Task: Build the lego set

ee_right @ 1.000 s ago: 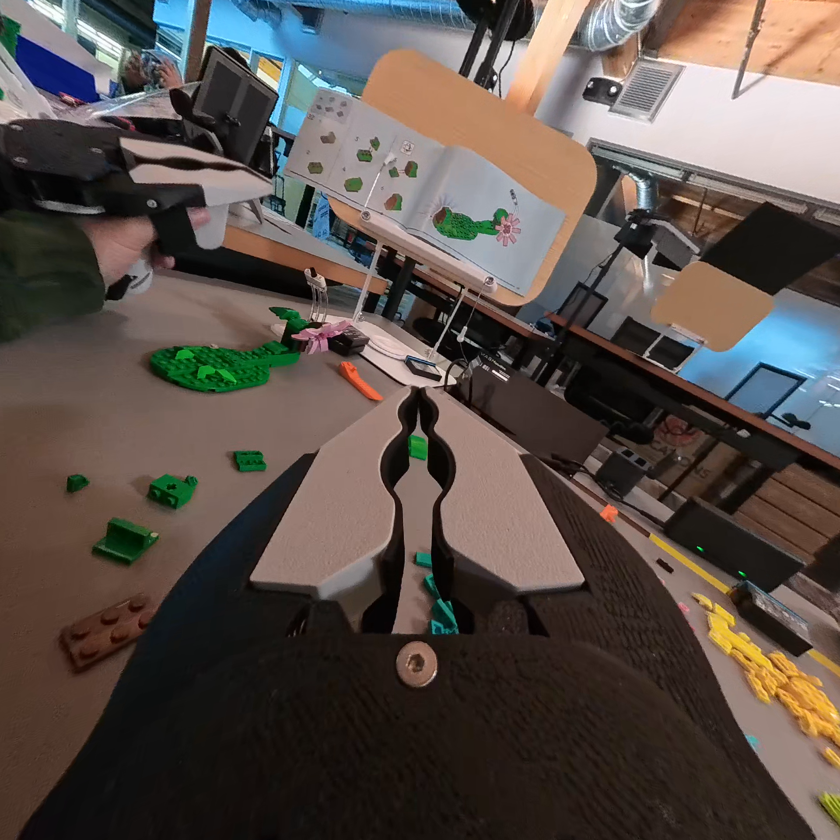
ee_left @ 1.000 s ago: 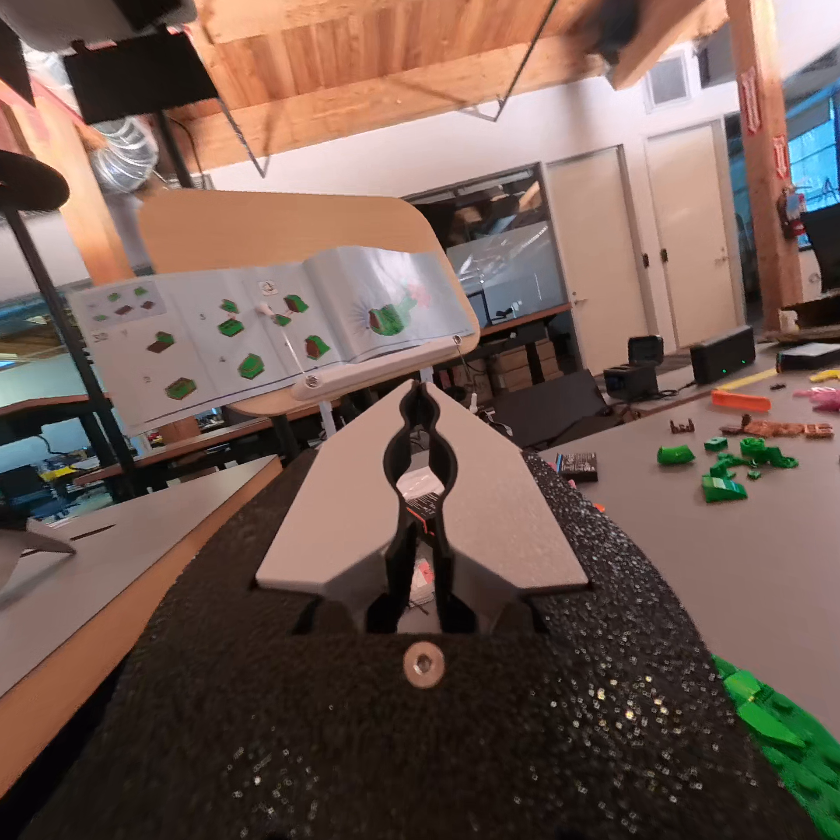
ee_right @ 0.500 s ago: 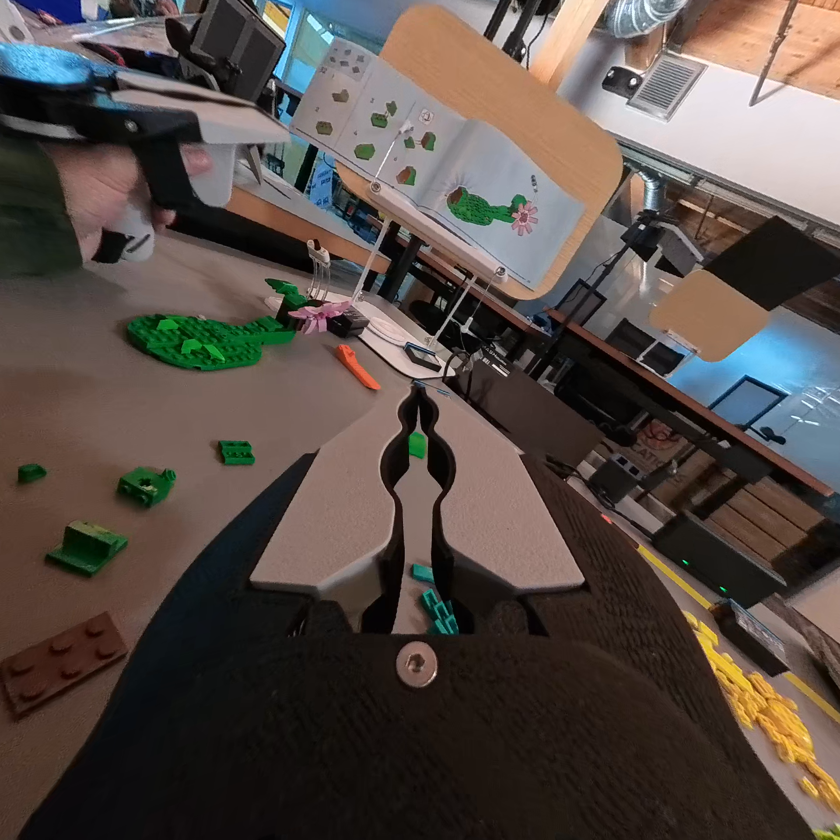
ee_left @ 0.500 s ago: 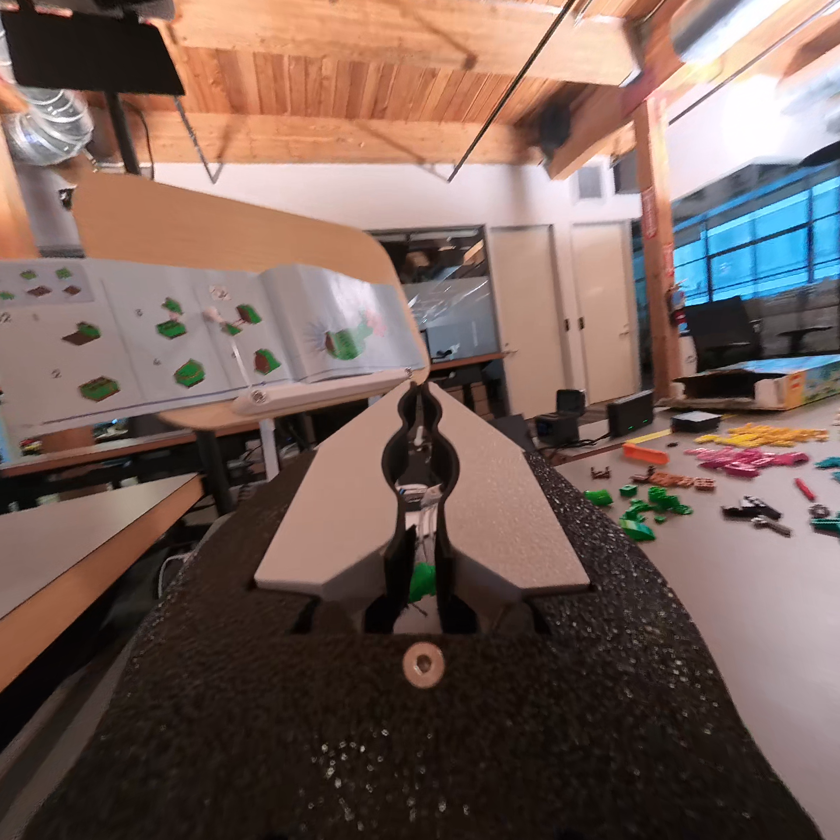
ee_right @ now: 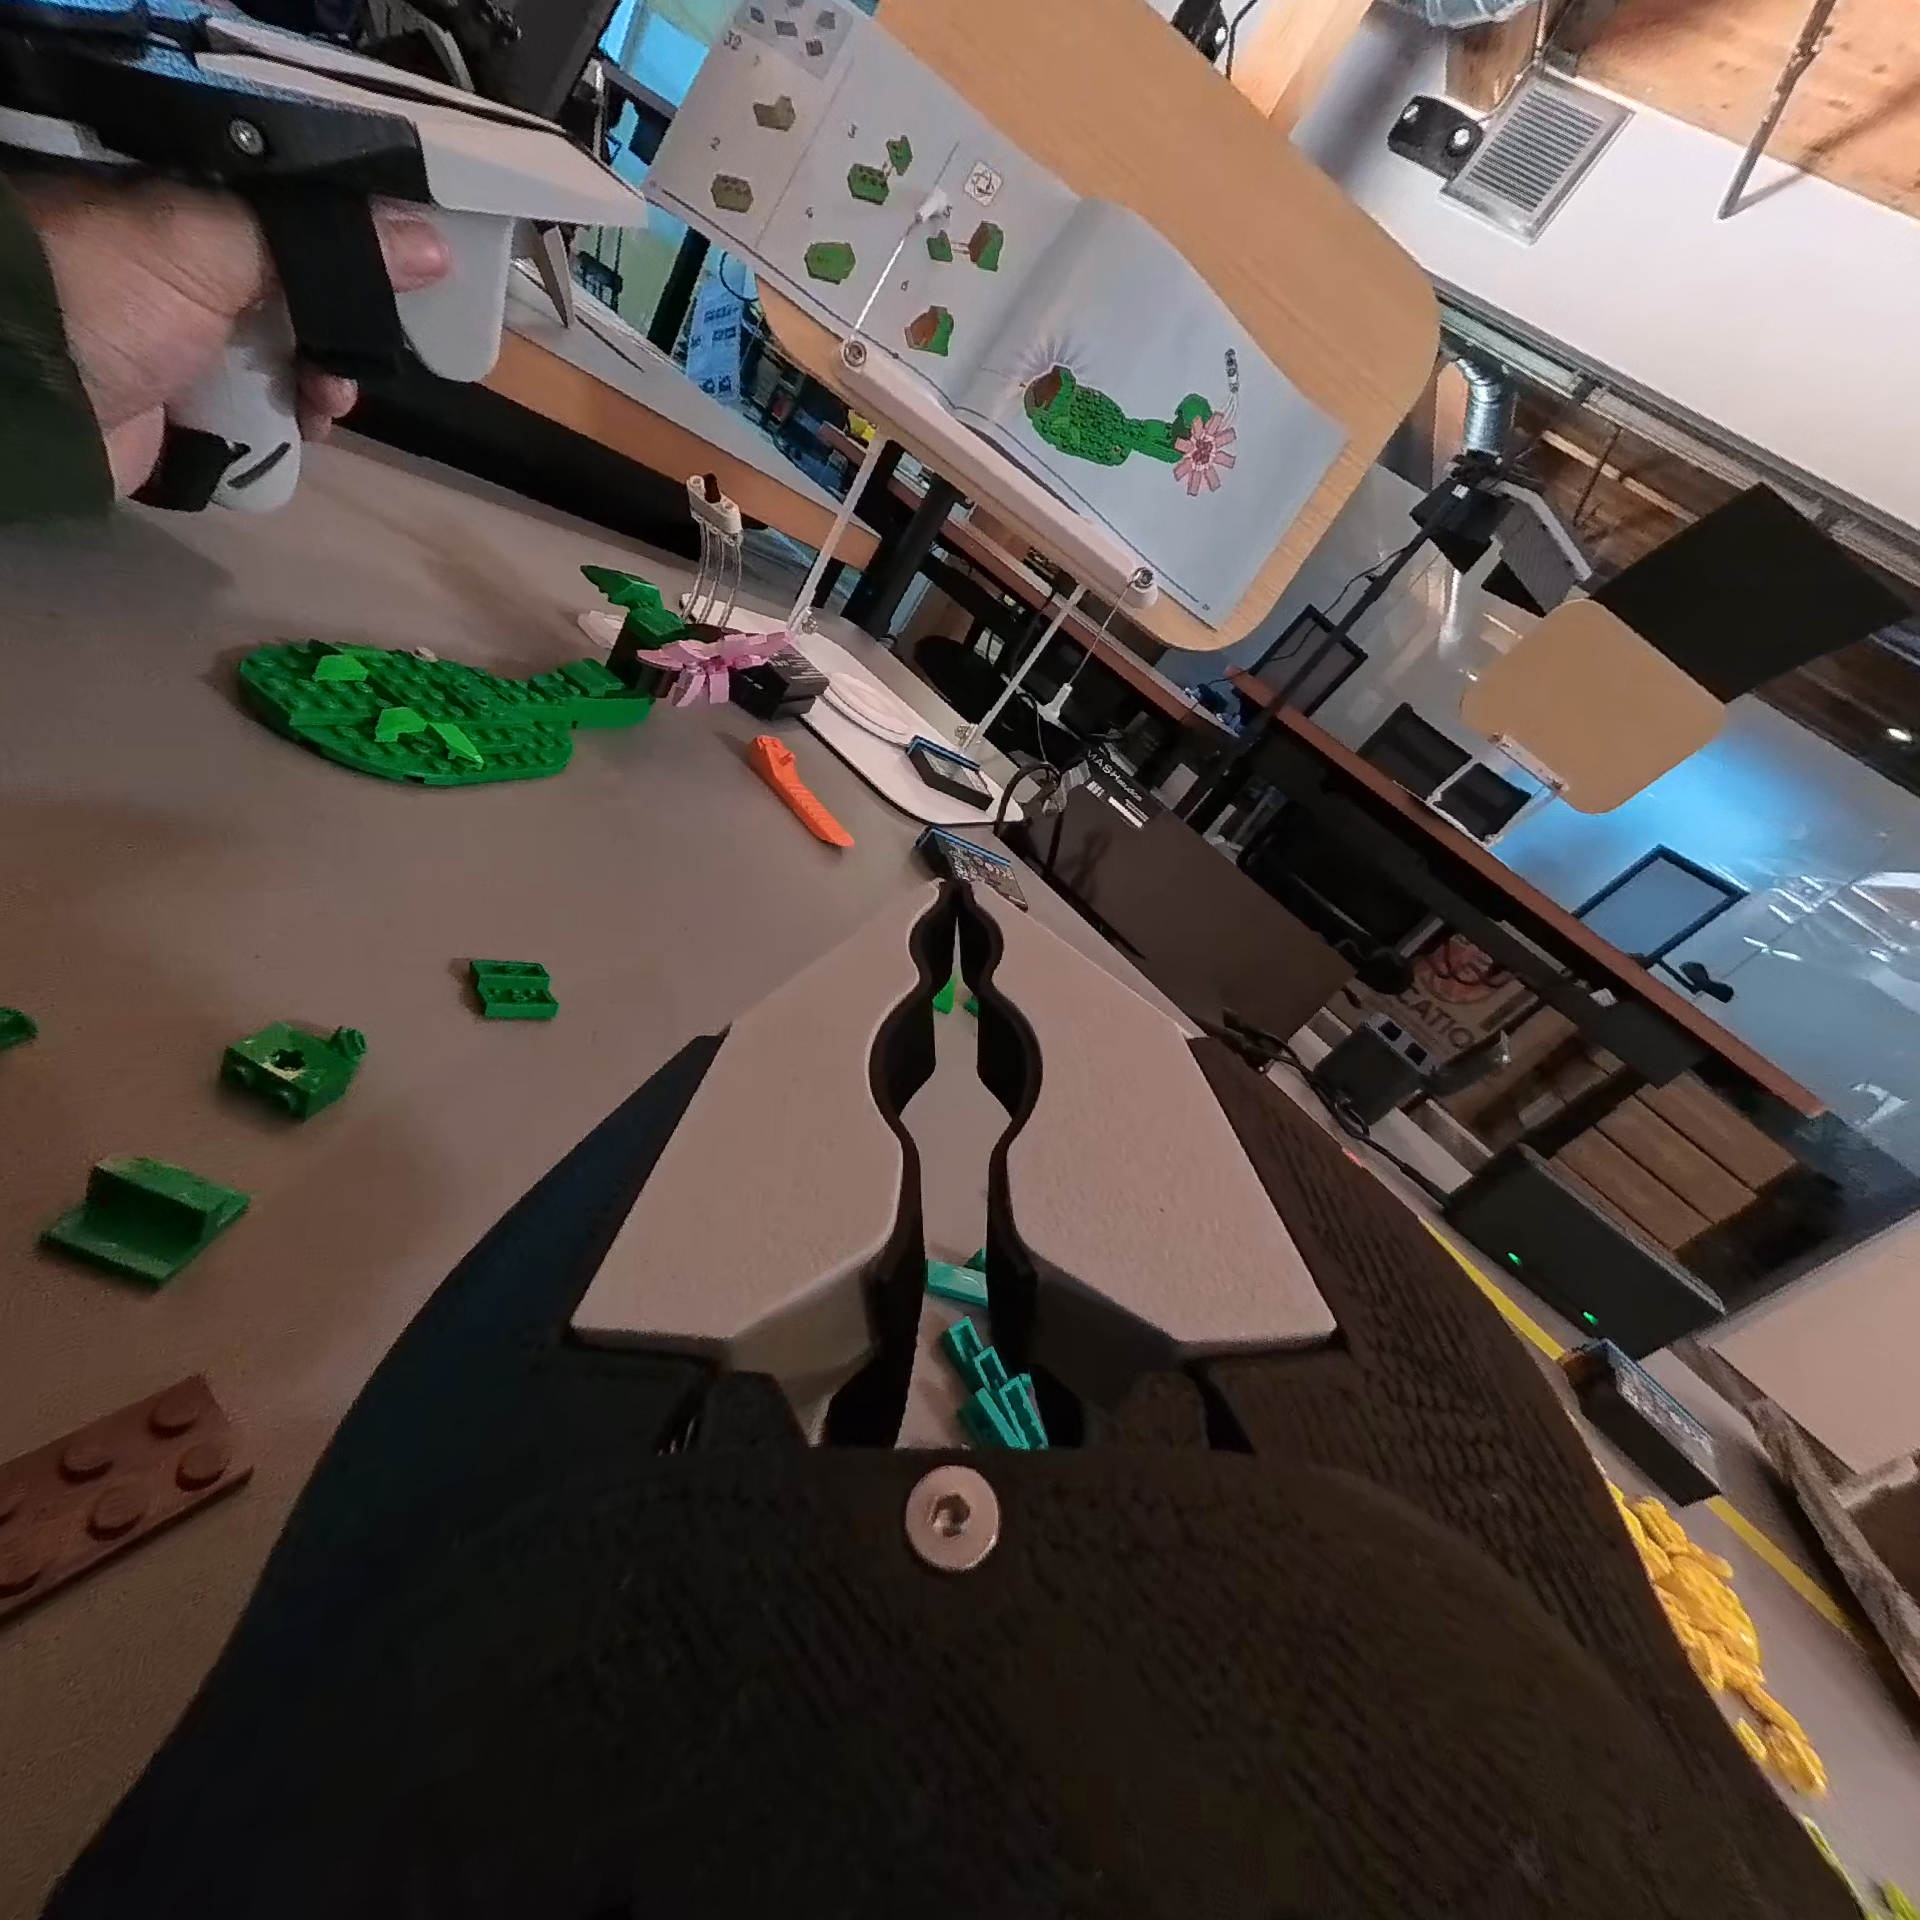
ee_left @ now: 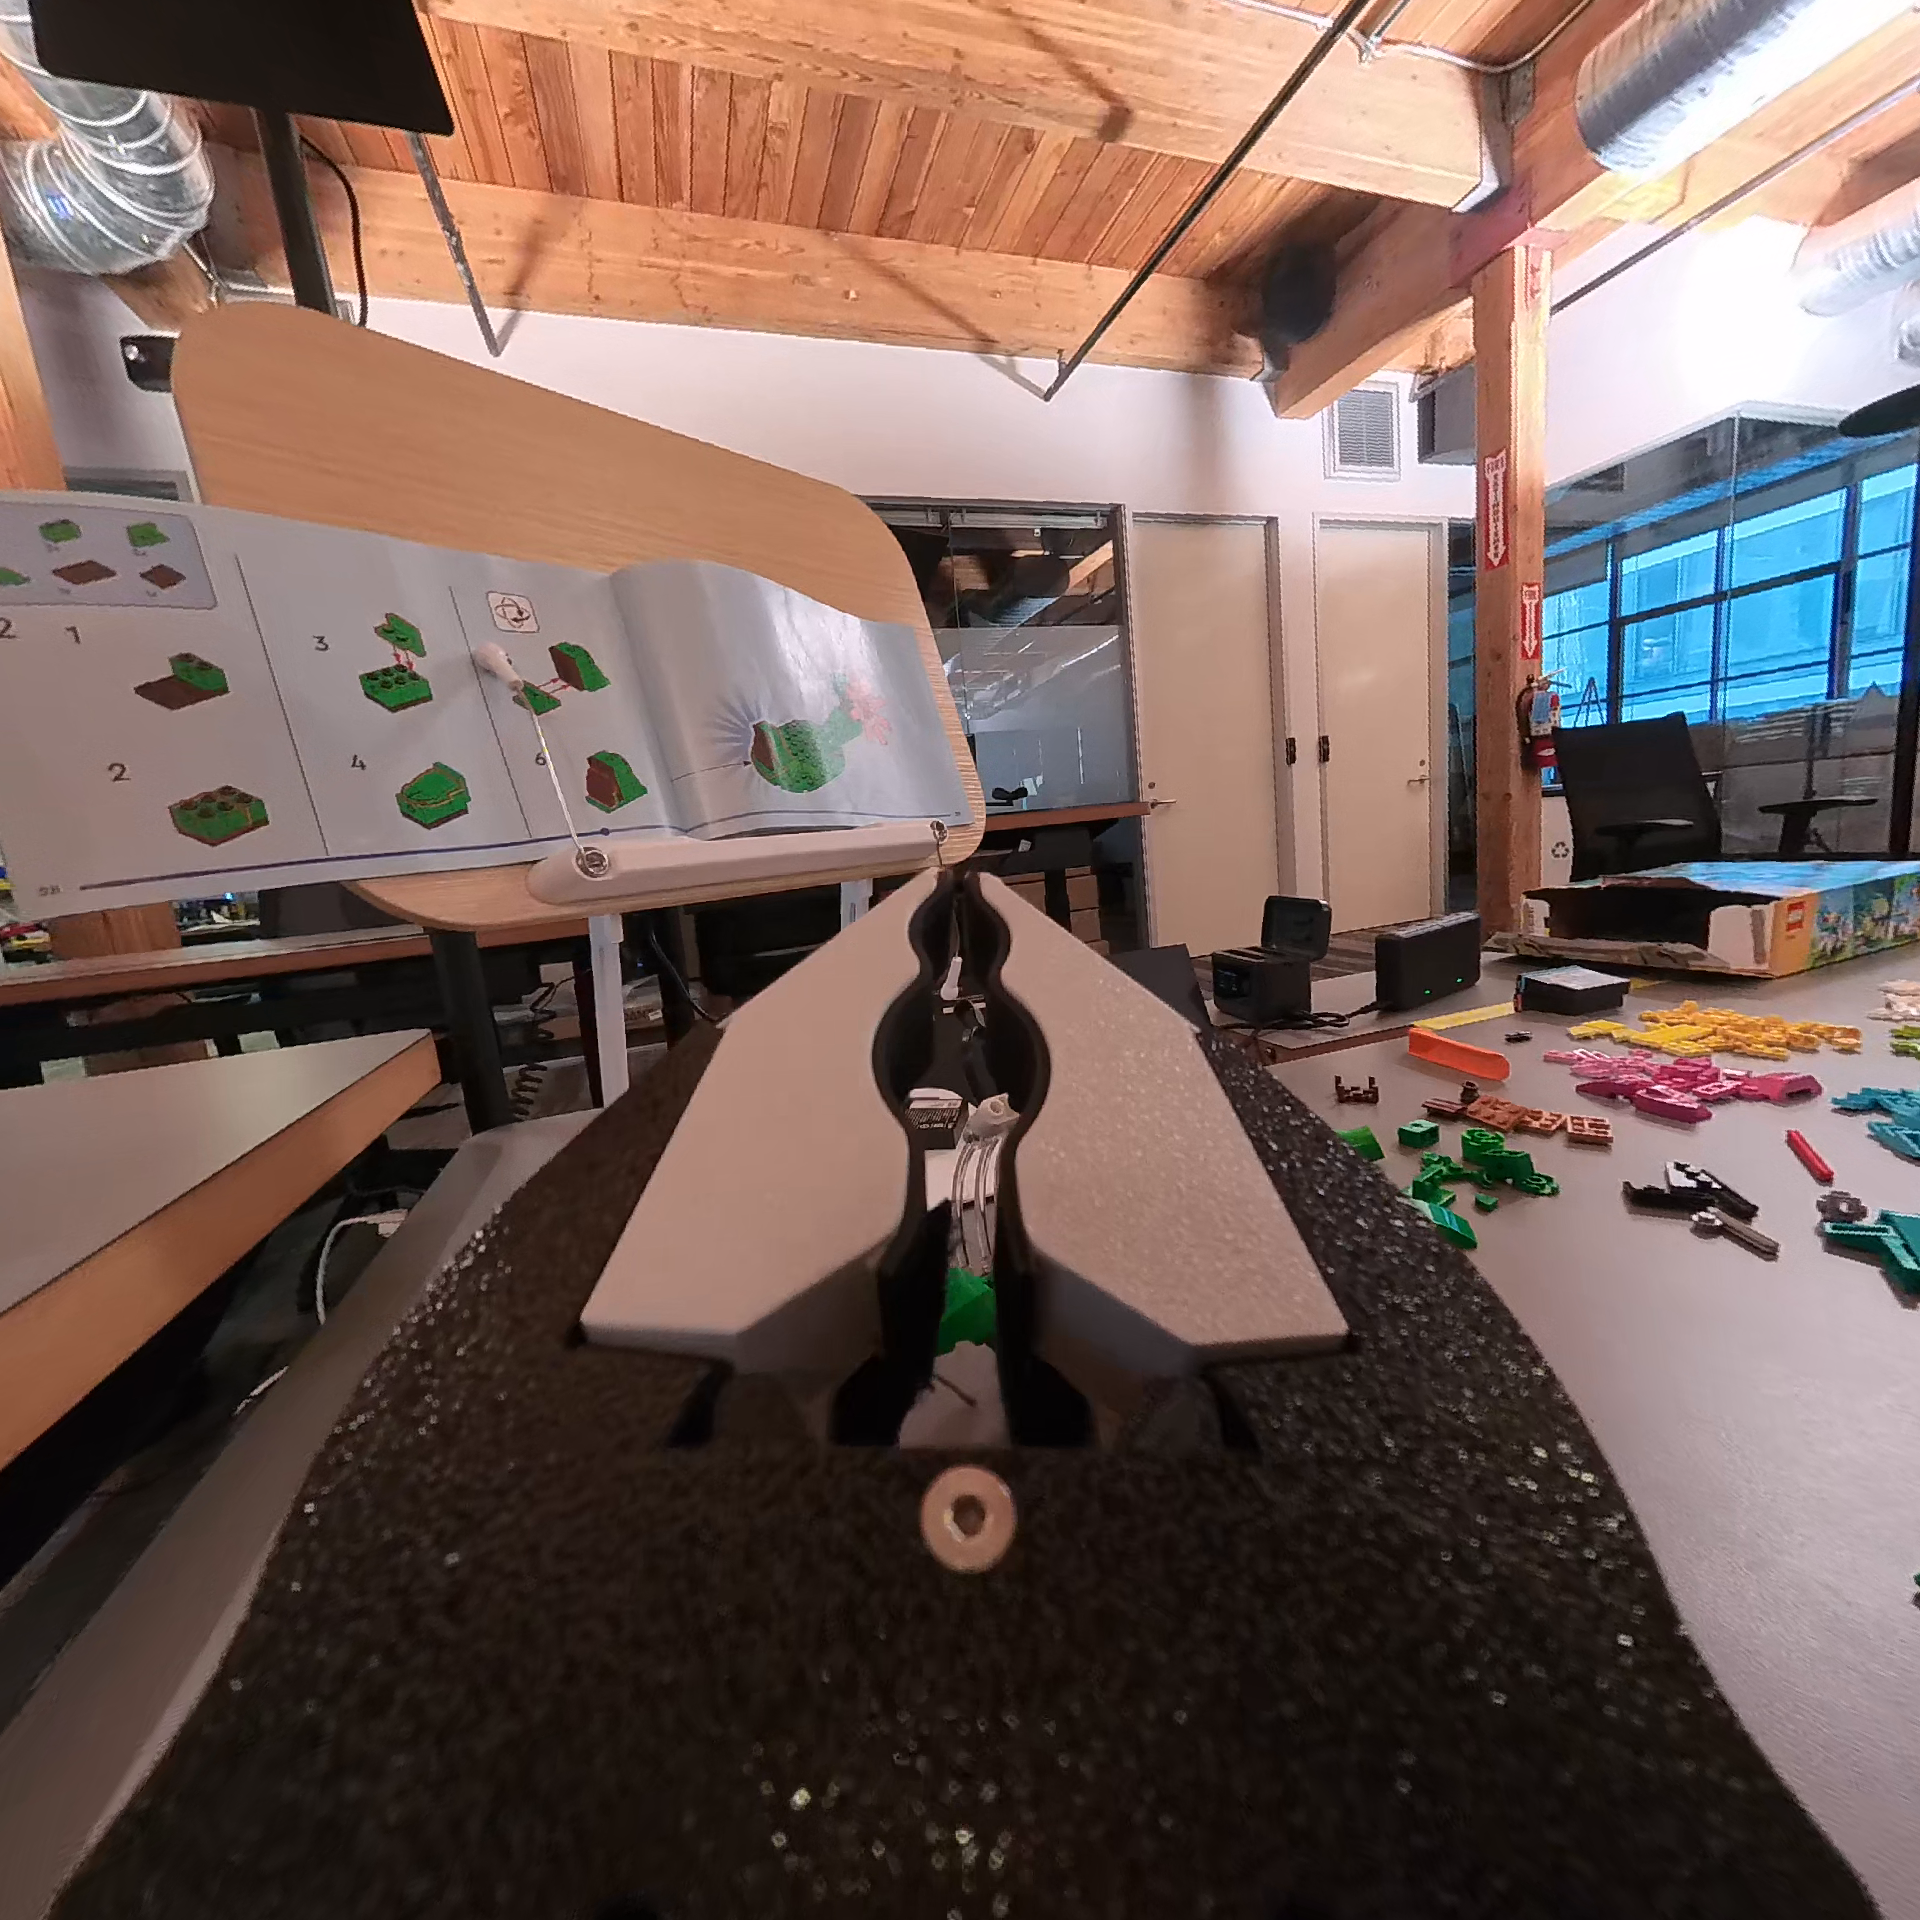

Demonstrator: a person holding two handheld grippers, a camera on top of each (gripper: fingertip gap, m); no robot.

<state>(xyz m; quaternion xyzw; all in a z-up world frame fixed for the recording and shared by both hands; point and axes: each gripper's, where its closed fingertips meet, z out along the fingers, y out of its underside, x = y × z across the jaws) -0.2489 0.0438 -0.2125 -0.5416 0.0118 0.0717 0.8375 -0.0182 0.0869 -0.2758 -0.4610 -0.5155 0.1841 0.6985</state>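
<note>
My left gripper (ee_left: pixel 954 878) is shut and empty, held level above the grey table (ee_left: pixel 1662 1455) and facing the open instruction booklet (ee_left: pixel 436 707) on its stand. It also shows in the right wrist view (ee_right: pixel 613 208), held by a hand above the green lego build (ee_right: pixel 416 707) with a pink flower (ee_right: pixel 717 660). My right gripper (ee_right: pixel 951 894) is shut and empty, low over the table. Loose green pieces (ee_right: pixel 291 1070) and a brown plate (ee_right: pixel 104 1486) lie to its left. Teal pieces (ee_right: pixel 997 1392) show under its jaws.
An orange brick separator (ee_right: pixel 800 790) lies right of the build. In the left wrist view, green (ee_left: pixel 1475 1174), brown (ee_left: pixel 1527 1117), pink (ee_left: pixel 1683 1081), yellow (ee_left: pixel 1714 1034) and teal (ee_left: pixel 1891 1112) piles lie to the right, before the set's box (ee_left: pixel 1714 914). Black chargers (ee_left: pixel 1423 971) stand at the table's far edge.
My left gripper has swung right and levelled, so the booklet shifted left in its view. My right gripper has dropped and tilted; the loose green pieces look nearer. Both stay shut.
</note>
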